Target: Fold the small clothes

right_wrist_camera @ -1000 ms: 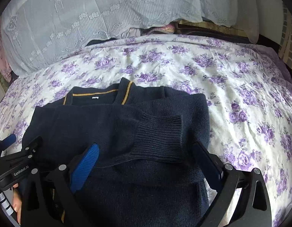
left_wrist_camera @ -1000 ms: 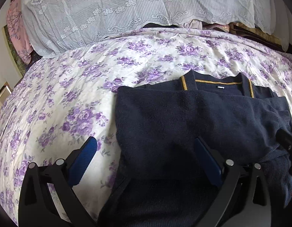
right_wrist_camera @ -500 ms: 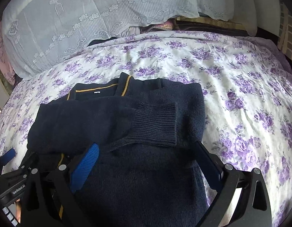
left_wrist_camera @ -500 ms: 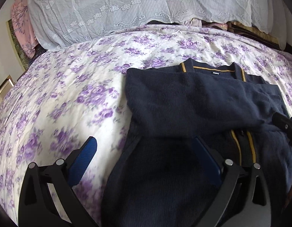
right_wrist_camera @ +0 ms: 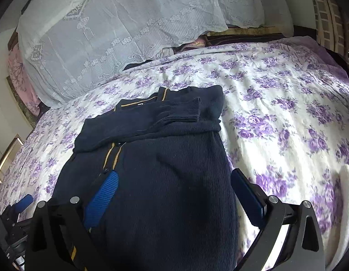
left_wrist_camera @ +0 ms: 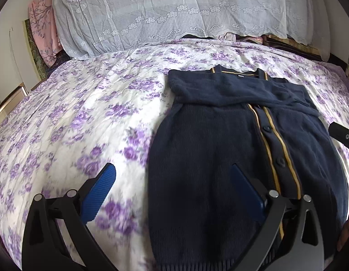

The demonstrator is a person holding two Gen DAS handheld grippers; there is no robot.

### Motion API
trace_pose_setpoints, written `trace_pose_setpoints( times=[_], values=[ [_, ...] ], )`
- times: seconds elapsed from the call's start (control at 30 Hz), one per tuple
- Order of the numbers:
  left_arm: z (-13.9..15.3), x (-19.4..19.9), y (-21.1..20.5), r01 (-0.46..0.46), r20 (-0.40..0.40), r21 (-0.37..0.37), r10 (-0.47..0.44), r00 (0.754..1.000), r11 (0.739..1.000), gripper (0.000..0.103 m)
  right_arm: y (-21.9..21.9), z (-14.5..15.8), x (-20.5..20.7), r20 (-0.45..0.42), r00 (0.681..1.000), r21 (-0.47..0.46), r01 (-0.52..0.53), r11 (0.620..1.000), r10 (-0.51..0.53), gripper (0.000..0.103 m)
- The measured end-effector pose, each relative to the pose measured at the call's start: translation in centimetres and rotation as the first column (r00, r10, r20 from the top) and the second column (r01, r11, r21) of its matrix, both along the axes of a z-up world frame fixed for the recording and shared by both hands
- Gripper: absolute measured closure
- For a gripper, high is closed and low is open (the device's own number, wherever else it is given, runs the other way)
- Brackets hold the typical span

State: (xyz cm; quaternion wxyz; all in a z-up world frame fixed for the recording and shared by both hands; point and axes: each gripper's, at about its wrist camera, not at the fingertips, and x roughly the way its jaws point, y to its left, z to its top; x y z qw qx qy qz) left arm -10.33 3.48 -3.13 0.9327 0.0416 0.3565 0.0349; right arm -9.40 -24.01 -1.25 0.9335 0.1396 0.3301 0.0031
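A navy knit cardigan [left_wrist_camera: 219, 140] with yellow trim lies flat on the flowered bedspread, collar toward the pillows, both sleeves folded across its chest. In the right wrist view the same cardigan [right_wrist_camera: 169, 162] fills the middle, its ribbed cuff [right_wrist_camera: 181, 111] on top. My left gripper [left_wrist_camera: 174, 187] hangs open above the cardigan's lower left edge, with nothing between its blue pads. My right gripper [right_wrist_camera: 174, 192] is open over the cardigan's lower right part, holding nothing. The other gripper's tip [left_wrist_camera: 342, 134] shows at the right edge of the left wrist view.
The bedspread [left_wrist_camera: 84, 117] is white with purple flowers and spreads wide on both sides of the cardigan. A lace-covered pillow pile [left_wrist_camera: 174, 11] lines the head of the bed. Pink cloth [left_wrist_camera: 42, 27] hangs at far left. A wooden frame edge [left_wrist_camera: 9, 101] borders the bed's left side.
Both grippers have pulled back toward the cardigan's hem and risen, so more of the garment and its buttoned front now shows. The sleeves stay folded across the chest.
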Motion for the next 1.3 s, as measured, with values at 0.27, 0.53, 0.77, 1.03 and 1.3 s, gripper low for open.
trace_pose_setpoints(
  times=[0.27,0.53,0.77,1.03,1.3],
  values=[
    [1.2,-5.7,-0.1,0.007,0.037,-0.027,-0.006,0.999,1.0,0.004,0.3,0.5,-6.6,0.086,0.995,0.003,-0.051,0.999,0.051,0.003],
    [2.5,-10.5,0.6,0.002,0.093,0.0,-0.002,0.996,1.0,0.004,-1.7,-0.1,-10.9,0.132,0.99,0.071,-0.062,0.996,0.052,0.003],
    [3.0,-11.9,1.7,-0.009,0.115,-0.011,0.01,0.993,1.0,0.004,-1.7,0.1,-13.6,0.13,0.99,0.025,-0.067,0.997,0.063,0.003],
    [2.9,-12.1,3.1,-0.048,0.13,-0.018,0.05,0.99,0.999,0.004,0.6,1.8,-14.8,0.139,0.978,-0.044,-0.148,0.988,0.152,0.003],
    [2.5,-12.2,3.6,-0.046,0.118,-0.022,0.048,0.992,0.999,0.004,-0.4,2.2,-15.0,0.133,0.981,-0.026,-0.142,0.99,0.144,0.003]
  ],
)
